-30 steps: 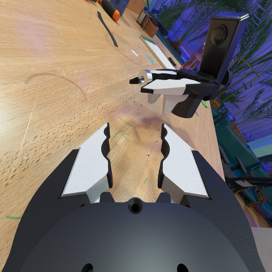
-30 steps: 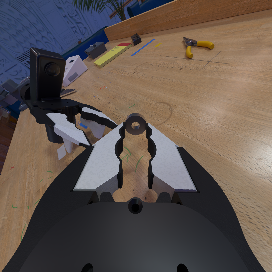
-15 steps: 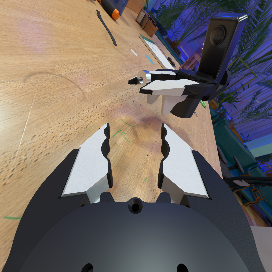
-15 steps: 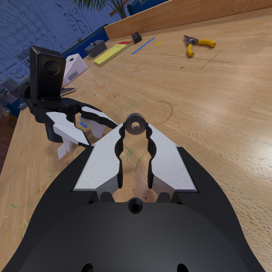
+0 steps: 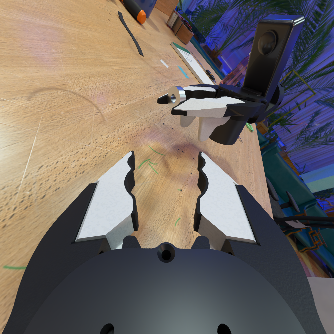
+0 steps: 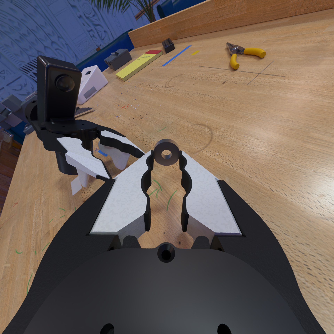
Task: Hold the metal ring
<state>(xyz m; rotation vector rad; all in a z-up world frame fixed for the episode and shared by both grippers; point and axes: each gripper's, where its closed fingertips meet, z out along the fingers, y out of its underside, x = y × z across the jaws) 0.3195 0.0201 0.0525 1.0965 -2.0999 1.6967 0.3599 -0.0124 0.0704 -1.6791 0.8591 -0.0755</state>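
The metal ring [image 6: 166, 152] is a thick grey washer with a round hole. My right gripper [image 6: 166, 153] is shut on it at the fingertips and holds it above the wooden bench. In the left wrist view the ring [image 5: 176, 97] shows silver at the tip of the right gripper [image 5: 173, 104], ahead and to the right. My left gripper [image 5: 166, 155] is open and empty, low over the bench. It shows in the right wrist view [image 6: 124, 159] to the left, just beside the right fingers.
Yellow-handled pliers [image 6: 244, 54], a yellow pad [image 6: 139, 64], a white wedge box [image 6: 92, 84] and small dark boxes lie at the far side. An orange-tipped screwdriver [image 5: 136, 10], a black strip [image 5: 130, 33] and a book [image 5: 189, 61] lie ahead of the left gripper. The bench edge [image 5: 262, 171] runs along the right.
The right gripper with the ring has risen slightly. The left gripper has stayed open and nearly still.
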